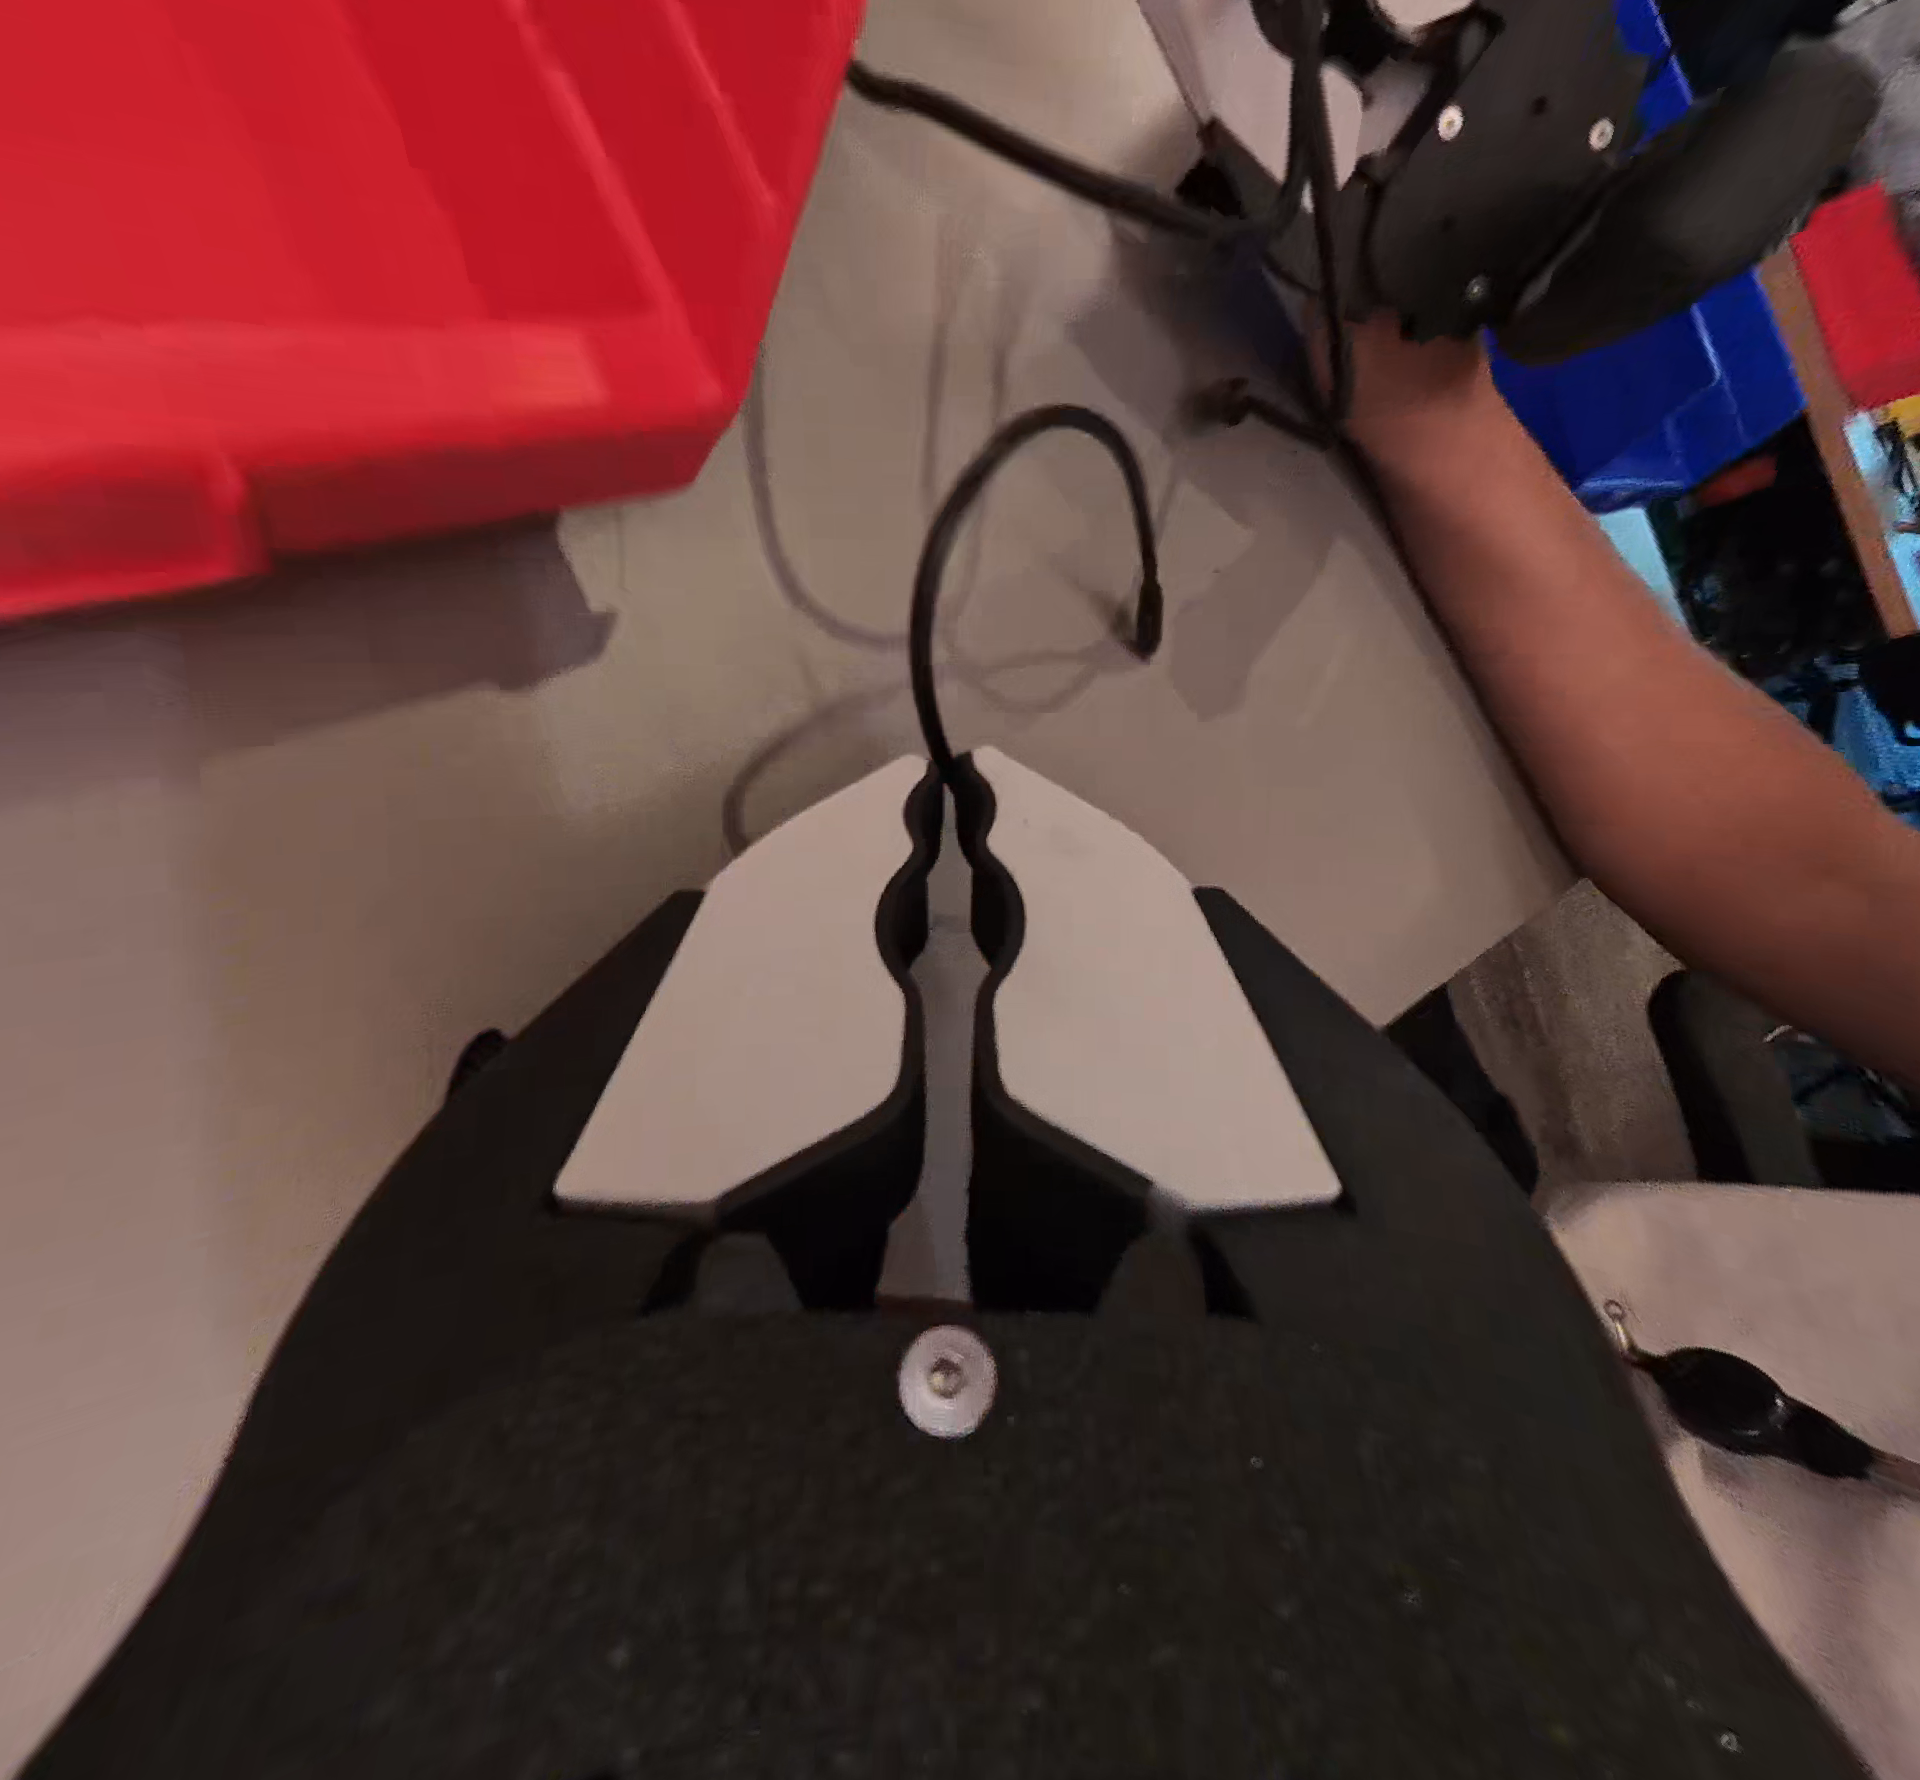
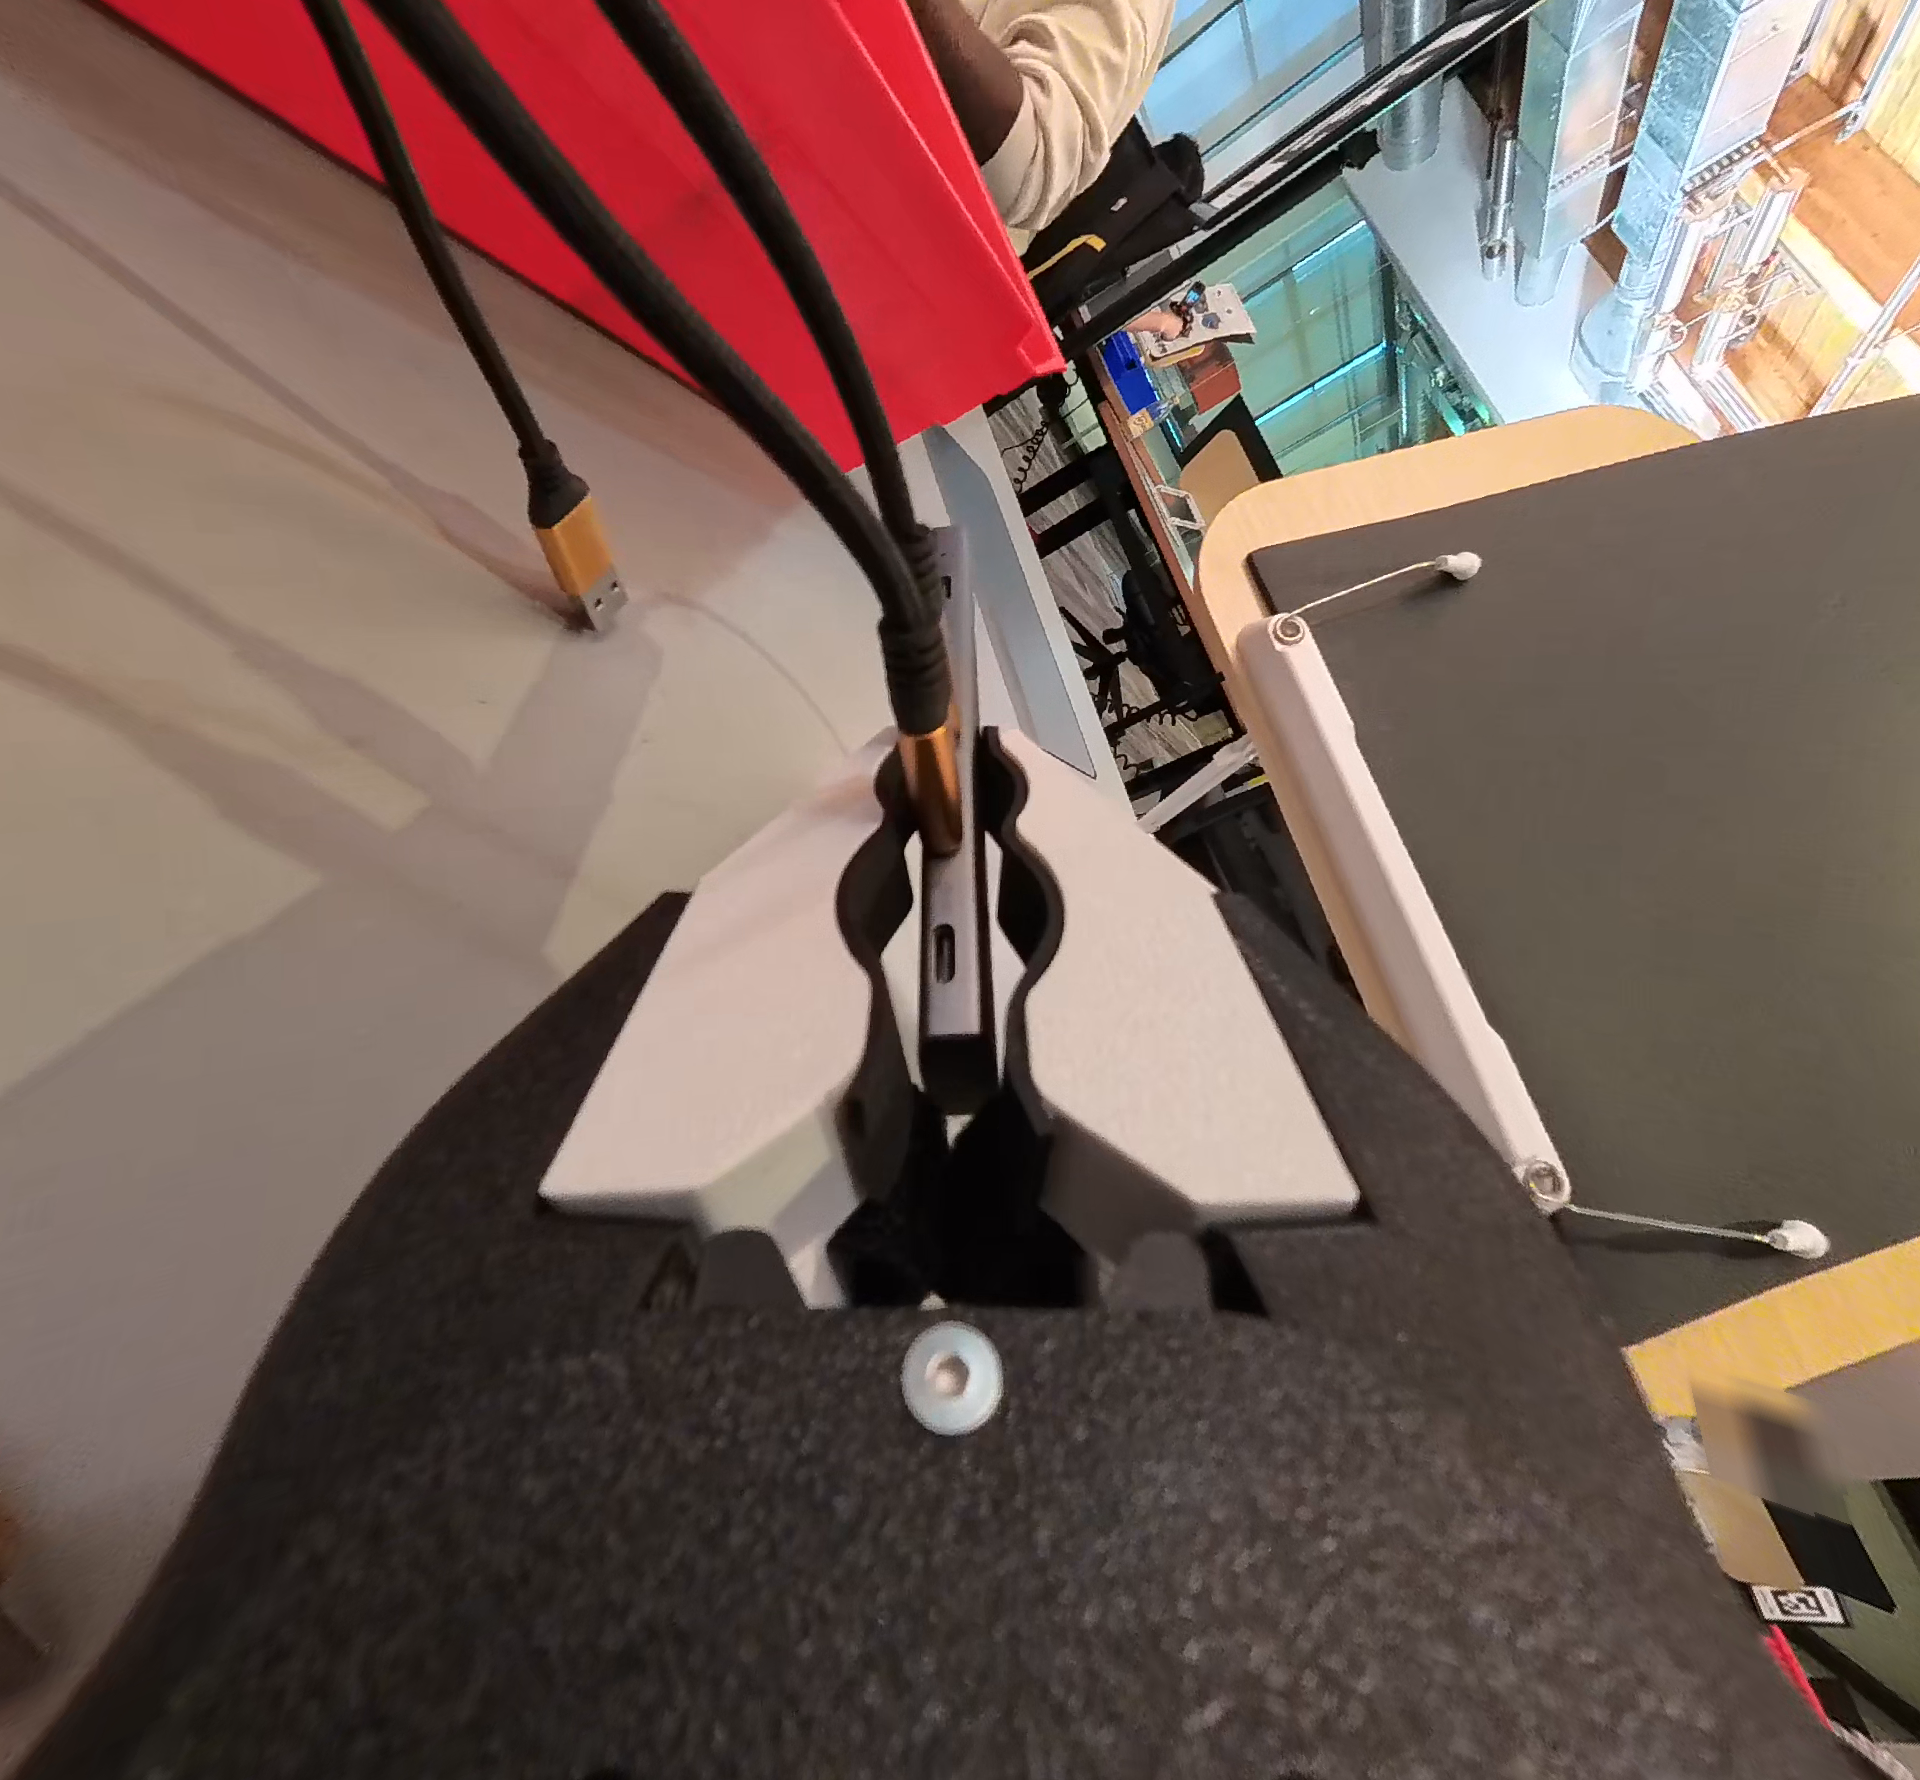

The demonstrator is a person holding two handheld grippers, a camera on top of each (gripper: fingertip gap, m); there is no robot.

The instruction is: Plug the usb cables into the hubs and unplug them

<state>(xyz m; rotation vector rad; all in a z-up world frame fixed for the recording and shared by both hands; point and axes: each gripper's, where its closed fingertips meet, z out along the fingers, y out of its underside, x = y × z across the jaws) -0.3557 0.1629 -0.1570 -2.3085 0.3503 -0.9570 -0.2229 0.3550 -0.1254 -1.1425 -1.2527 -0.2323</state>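
Judging the task as partway through; seeing one gold-collared plug (image 2: 928, 780) seated in the side of the grey hub (image 2: 951, 961), with a second black cable (image 2: 644, 203) running down to the same edge, its end hidden behind the first; seeing a third gold-collared plug (image 2: 578, 558) hanging free, tip touching or just above the white table (image 2: 260, 691), plainly not in any port; reckoning that this loose one is waiting to go in, or is already out, and unable to tell which from here; leaving at least one end port on the hub showing vacant.

Holding the hub edge-on in the right gripper (image 2: 951, 857); keeping the jaws pressed nearly together on the hub's thin body, the seated plug lying just beside the left jaw's tip; keeping the hub raised above the table, near the red bin (image 2: 727, 120).

Pinching a thin black cord (image 1: 935, 587) at the very tips of the left gripper (image 1: 954, 780); jaws squeezed together on it, only a narrow slit farther back; cord arching up and over, its free end (image 1: 1146, 624) dangling above the table, well apart from the hub; unable to tell what connector that blurred end carries.

Showing the right gripper (image 1: 1507, 172) again in the left wrist view, far up, amid a tangle of black leads, with a bare forearm (image 1: 1610, 691) reaching toward it.
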